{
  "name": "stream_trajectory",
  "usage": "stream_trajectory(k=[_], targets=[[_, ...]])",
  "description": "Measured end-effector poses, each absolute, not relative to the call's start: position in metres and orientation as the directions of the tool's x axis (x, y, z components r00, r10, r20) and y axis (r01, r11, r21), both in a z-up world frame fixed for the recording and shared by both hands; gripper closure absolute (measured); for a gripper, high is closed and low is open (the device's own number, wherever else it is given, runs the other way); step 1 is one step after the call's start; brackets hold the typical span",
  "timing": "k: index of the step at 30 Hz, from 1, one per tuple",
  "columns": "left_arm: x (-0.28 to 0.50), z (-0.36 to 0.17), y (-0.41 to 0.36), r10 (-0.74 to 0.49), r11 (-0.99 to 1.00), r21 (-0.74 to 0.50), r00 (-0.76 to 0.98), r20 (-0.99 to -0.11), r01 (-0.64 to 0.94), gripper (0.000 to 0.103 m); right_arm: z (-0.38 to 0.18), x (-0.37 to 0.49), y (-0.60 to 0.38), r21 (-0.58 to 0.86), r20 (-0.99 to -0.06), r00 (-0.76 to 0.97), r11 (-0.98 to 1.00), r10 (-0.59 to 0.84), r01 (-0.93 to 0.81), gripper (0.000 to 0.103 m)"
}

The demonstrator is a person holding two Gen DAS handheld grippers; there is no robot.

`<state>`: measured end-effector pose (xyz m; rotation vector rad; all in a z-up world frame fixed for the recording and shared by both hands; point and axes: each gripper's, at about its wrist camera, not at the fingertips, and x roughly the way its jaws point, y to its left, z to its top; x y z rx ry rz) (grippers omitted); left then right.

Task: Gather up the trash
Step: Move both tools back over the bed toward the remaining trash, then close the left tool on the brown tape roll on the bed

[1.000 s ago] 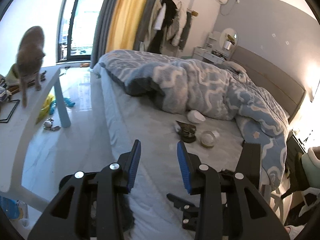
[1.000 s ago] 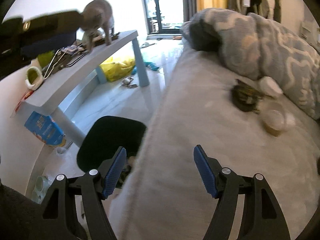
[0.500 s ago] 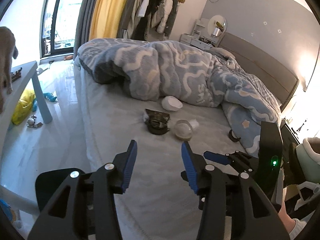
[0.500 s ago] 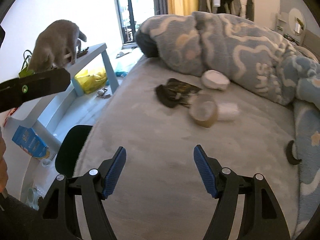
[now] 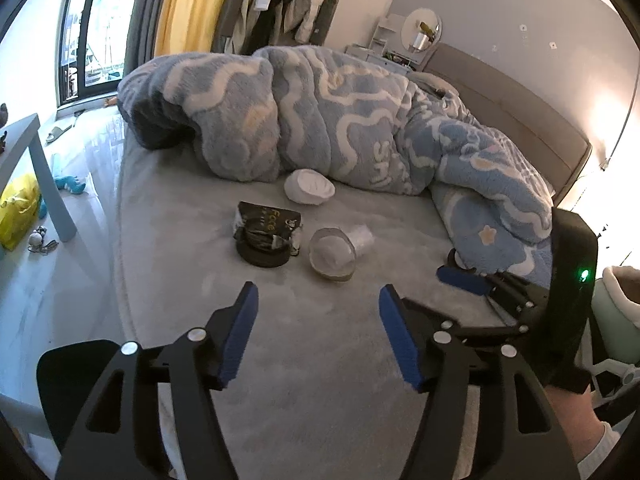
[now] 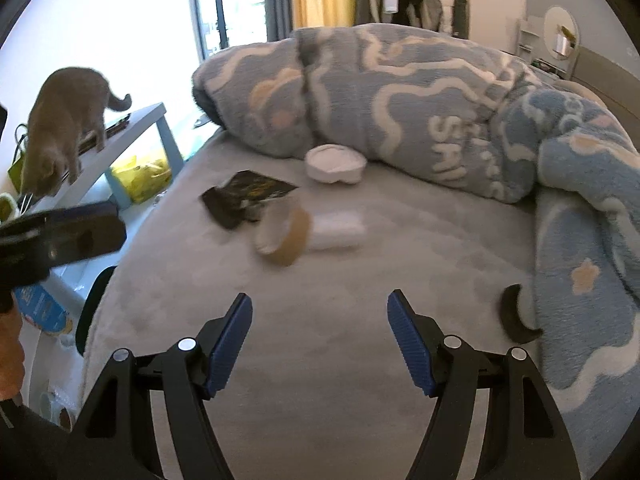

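Observation:
Trash lies on the grey bed [image 5: 328, 360]: a black wrapper [image 5: 266, 226] on a black round lid, a clear plastic cup [image 5: 334, 252] on its side, and a white crumpled piece [image 5: 309, 186] by the blanket. In the right wrist view the wrapper [image 6: 246, 196], the cup [image 6: 288, 236] and the white piece [image 6: 335, 164] lie ahead. My left gripper [image 5: 318, 336] is open and empty, short of the cup. My right gripper [image 6: 320, 344] is open and empty above the bed; it also shows in the left wrist view [image 5: 480, 284].
A blue patterned blanket [image 5: 340, 120] is piled across the back of the bed. A dark curved object [image 6: 516, 316] lies by the blanket edge at right. A black bin [image 5: 76, 384] stands beside the bed at left. A grey cat [image 6: 64, 116] stands on a pale side table [image 6: 132, 132].
Both grippers have swung from the bedside toward the trash on the bed and moved closer. The left jaws have opened wider. Nothing has been picked up.

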<state>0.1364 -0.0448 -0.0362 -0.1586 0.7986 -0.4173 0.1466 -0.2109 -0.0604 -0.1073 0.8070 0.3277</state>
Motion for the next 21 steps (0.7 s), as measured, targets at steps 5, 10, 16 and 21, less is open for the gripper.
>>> stream_trajectory(k=[5,10,16,21], targets=[[0.15,-0.046,-0.058,-0.446,0.895,-0.328,0.596,-0.668,0.303,0.032,-0.061,0.157,-0.231,0.013,-0.724,0.655,0.954,0.217,-0.301,0.032],[0.161,-0.058,-0.074,-0.45,0.893,-0.331,0.567,-0.69,0.305,0.031,-0.067,0.167,-0.247,0.005,-0.735,0.648,0.959,0.197,-0.285,0.032],[0.173,-0.073,-0.086,-0.435,0.9,-0.328,0.55,-0.713,0.287,0.031,-0.068,0.174,-0.266,0.001,-0.738,0.651,0.965,0.178,-0.263,0.032],[0.18,-0.08,-0.093,-0.43,0.903,-0.33,0.548,-0.718,0.276,0.031,-0.074,0.177,-0.28,-0.013,-0.746,0.647,0.968,0.157,-0.25,0.032]])
